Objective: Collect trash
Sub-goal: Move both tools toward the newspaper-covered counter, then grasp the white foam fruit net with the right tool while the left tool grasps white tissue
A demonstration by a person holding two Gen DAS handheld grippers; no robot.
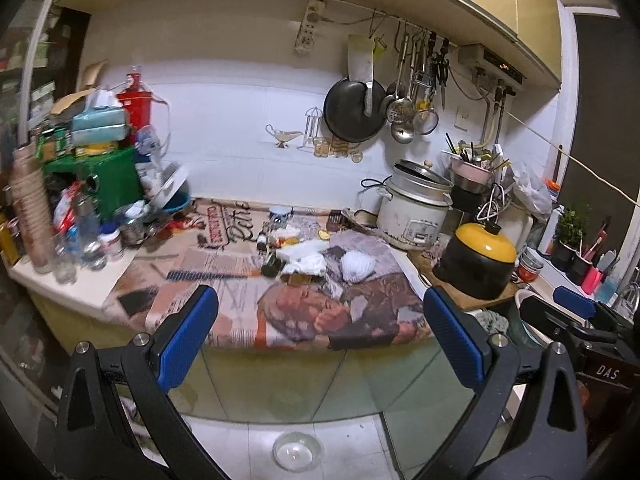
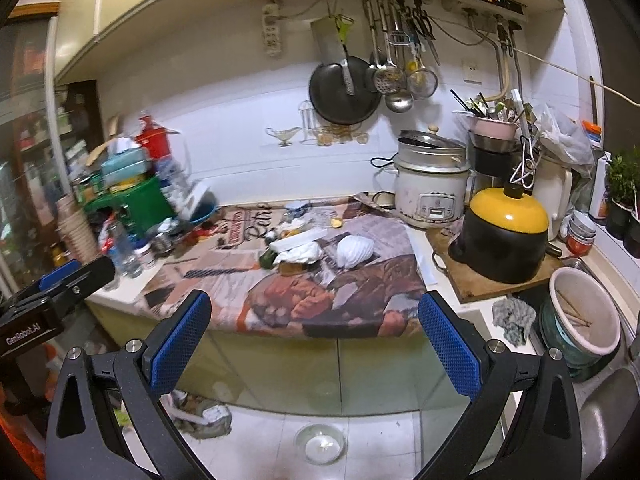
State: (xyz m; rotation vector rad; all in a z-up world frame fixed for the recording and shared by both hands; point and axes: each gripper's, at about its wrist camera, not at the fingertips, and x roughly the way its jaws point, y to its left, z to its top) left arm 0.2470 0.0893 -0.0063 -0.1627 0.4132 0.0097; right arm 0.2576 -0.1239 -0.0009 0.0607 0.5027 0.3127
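Observation:
A pile of trash lies mid-counter on a newspaper sheet [image 1: 240,280]: crumpled white paper [image 1: 304,258] [image 2: 298,250], a white ribbed wad [image 1: 357,266] [image 2: 354,252] and a small dark bottle [image 1: 272,266] [image 2: 267,258]. My left gripper [image 1: 320,336] is open, held in front of the counter edge and short of the pile, nothing between its blue pads [image 1: 188,332]. My right gripper [image 2: 314,344] is also open and empty, at about the same distance from the counter. Each gripper shows at the edge of the other's view: the right one [image 1: 576,308], the left one [image 2: 60,276].
A white rice cooker [image 1: 414,212] [image 2: 432,192] and a black pot with a yellow lid [image 1: 478,258] [image 2: 502,236] stand right of the pile. Bottles, stacked cups and a green box [image 1: 116,180] crowd the left end. A bucket [image 2: 584,312] sits at the right. A glass bowl [image 2: 320,444] lies on the floor.

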